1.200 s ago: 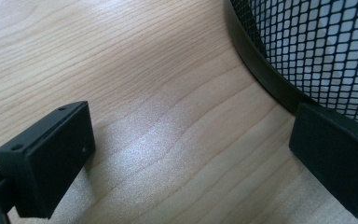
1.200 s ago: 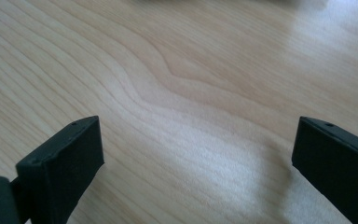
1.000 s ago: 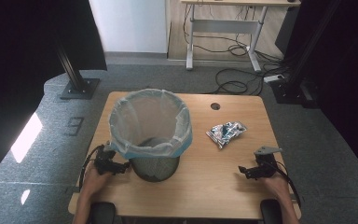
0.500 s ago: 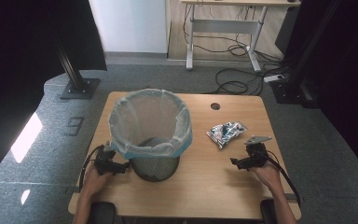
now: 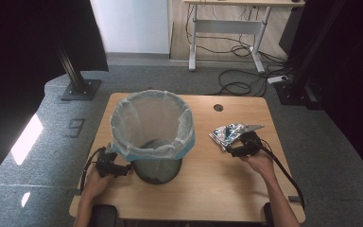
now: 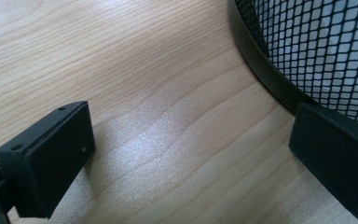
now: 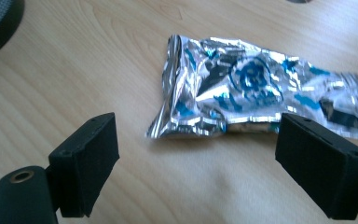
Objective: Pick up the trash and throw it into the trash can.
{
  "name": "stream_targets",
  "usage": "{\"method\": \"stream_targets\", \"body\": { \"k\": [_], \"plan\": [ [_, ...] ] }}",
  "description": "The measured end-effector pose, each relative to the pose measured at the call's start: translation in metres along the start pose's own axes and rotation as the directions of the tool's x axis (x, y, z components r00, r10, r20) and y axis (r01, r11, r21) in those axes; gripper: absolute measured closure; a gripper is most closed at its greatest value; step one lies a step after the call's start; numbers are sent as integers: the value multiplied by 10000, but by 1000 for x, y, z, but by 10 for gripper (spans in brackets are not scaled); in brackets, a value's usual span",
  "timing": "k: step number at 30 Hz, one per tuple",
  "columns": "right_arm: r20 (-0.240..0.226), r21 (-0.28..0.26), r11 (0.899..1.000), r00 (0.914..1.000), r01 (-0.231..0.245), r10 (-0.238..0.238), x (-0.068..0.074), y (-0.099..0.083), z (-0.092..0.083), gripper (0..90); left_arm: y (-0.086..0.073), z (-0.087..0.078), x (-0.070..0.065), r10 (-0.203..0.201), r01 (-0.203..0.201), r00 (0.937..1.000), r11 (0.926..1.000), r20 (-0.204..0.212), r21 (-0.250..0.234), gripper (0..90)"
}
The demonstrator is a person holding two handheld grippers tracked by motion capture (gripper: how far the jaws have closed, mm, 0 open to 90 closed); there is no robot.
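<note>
Right tongs (image 5: pixel 230 147) moved forward to the foil wrapper (image 5: pixel 228 134) on the tabletop (image 5: pixel 217 189), jaws wide apart, wrapper ahead between them. Left tongs (image 5: pixel 123 169) gaping beside the mesh bin (image 5: pixel 157 168).

High view looks down and forward over the whole table (image 5: pixel 227 184). Left gripper view sits close by the mesh bin (image 6: pixel 326 51); right gripper view is low, facing the foil packet (image 7: pixel 242 93); both show up overhead.

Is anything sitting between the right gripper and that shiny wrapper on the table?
Nothing visible. The right gripper has its jaws open facing the wrapper, with bare table between them. The bin stands off toward the left gripper.
</note>
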State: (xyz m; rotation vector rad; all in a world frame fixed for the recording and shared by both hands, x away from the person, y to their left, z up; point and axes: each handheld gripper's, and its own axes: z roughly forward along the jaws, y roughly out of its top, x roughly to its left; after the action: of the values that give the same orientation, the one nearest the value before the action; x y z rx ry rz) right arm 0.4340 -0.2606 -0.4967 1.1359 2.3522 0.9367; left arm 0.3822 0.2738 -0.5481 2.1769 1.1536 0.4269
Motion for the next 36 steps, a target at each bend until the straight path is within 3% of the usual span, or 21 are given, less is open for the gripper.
{"method": "stream_targets", "body": {
  "k": [8,10,11,13,19,21,24,29,32,36],
  "plan": [
    [116,611,9971,9989,445,-452,7,20,29,174,0,0,0,6,-6,10000,10000,20,25,0],
    [54,647,9972,9993,379,-383,6,20,34,193,0,0,0,5,-5,10000,10000,19,22,0],
    [-91,677,9977,9999,58,-52,3,19,43,238,0,0,0,6,-6,10000,10000,20,25,0],
    [-126,779,9969,9999,-92,102,1,18,48,260,0,0,0,2,-2,10000,10000,20,23,0],
    [-216,1368,9905,9997,169,-141,0,12,64,364,0,0,0,2,-2,10000,10000,13,22,0],
    [-426,1374,9905,9990,-92,152,-1,11,64,414,0,0,0,0,0,10000,10000,4,25,0],
    [-563,1341,9909,9984,138,-63,1,12,62,568,0,0,0,-1,1,10000,10000,-1,30,0],
    [-557,1431,9897,9983,-101,183,-2,10,59,803,1,0,0,-8,8,10000,10000,-8,33,0],
    [-417,1542,9868,9975,-497,567,-4,11,58,853,1,0,0,-11,11,10000,10000,6,36,0],
    [-490,1611,9854,9968,-550,637,-5,10,57,862,1,0,0,-14,14,10000,10000,3,34,0]
  ]
}}
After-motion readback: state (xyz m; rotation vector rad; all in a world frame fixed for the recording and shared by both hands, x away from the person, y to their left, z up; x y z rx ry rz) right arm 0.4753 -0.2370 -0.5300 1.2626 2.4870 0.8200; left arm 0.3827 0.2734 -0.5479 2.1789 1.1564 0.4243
